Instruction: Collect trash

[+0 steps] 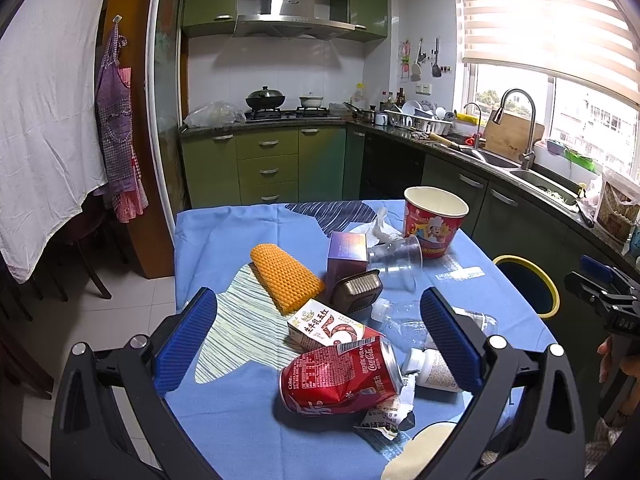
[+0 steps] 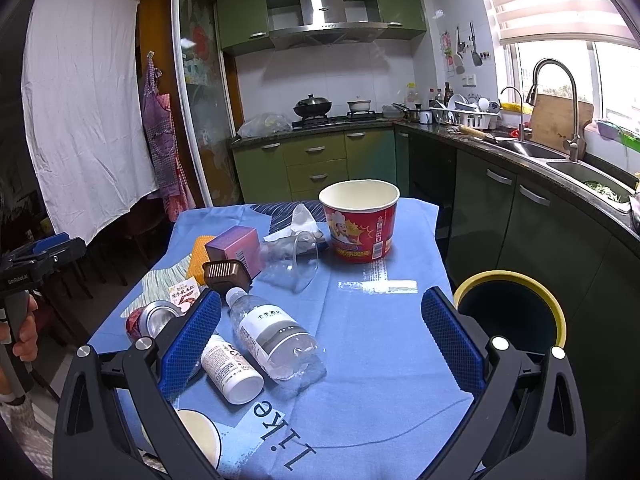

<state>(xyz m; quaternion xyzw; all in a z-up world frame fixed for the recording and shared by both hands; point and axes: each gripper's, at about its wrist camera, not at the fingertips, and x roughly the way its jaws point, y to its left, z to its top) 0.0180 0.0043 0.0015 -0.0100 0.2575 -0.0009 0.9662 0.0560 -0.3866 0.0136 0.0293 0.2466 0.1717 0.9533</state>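
Two empty grippers hover over a table strewn with trash, a bin beside it

The left gripper (image 1: 318,340) has its jaws wide apart above a crushed red can (image 1: 340,376) that lies on its side against a milk carton (image 1: 326,326); the right gripper (image 2: 320,338) is also spread wide, holding nothing, over a clear bottle (image 2: 276,338) lying next to a small white bottle (image 2: 232,370). Farther back on the blue cloth (image 2: 380,360) lie a tipped clear cup (image 2: 296,260), a brown tray (image 2: 226,276), a purple box (image 2: 236,246), an orange sponge (image 1: 286,276), a crumpled tissue (image 2: 298,222) and an upright red paper bowl (image 2: 360,220). The yellow-rimmed bin (image 2: 512,312) stands off the table's right edge, near the right gripper
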